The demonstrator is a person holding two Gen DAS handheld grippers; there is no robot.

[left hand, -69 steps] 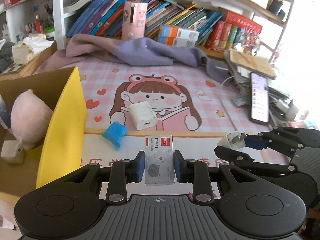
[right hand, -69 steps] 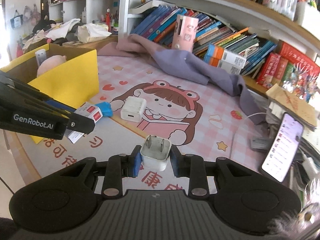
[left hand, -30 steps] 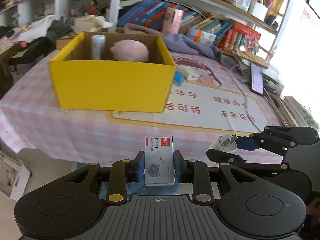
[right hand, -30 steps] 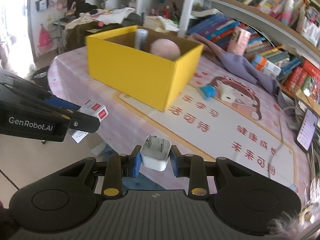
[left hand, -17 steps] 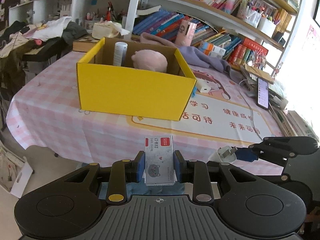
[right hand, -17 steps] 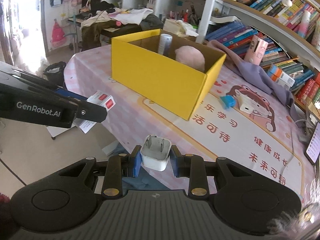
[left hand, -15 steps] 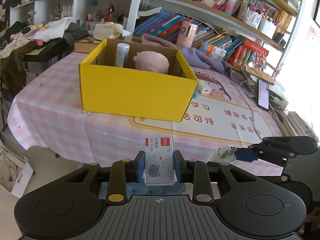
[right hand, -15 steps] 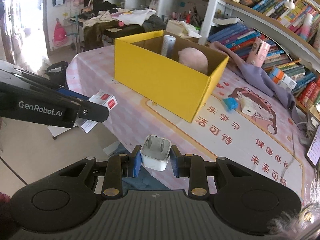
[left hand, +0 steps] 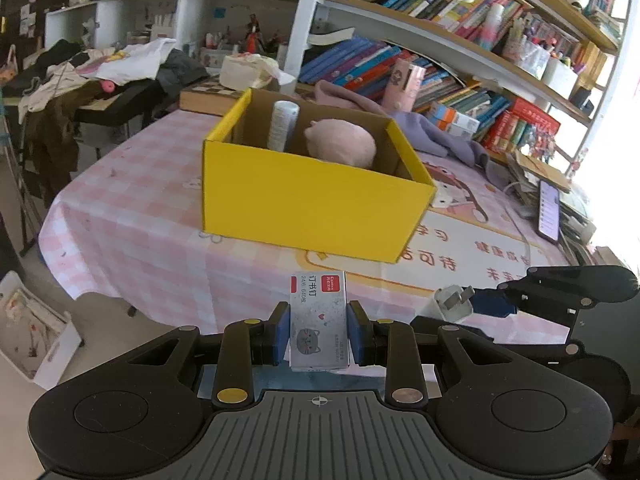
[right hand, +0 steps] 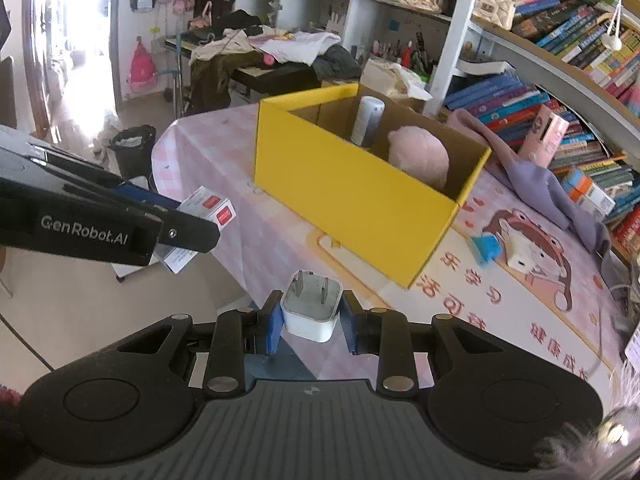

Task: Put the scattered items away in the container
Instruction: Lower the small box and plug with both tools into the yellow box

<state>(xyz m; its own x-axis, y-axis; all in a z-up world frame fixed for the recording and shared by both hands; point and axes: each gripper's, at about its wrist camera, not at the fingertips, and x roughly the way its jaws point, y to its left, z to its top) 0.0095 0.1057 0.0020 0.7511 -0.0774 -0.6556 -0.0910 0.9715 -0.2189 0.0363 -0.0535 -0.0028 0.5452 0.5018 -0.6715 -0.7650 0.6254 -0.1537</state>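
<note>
Left gripper (left hand: 319, 334): clamping a small grey staple box (left hand: 319, 320).
Right gripper (right hand: 311, 322): gripping a white plug charger (right hand: 311, 312).
Yellow cardboard box (left hand: 312, 208): sitting on the pink tablecloth (left hand: 132, 208), beyond both grippers.

Clamped on white plug (right hand: 311, 309) at lower centre; yellow box (right hand: 352, 196) mid-frame, staple box (right hand: 204, 216) at left.
</note>
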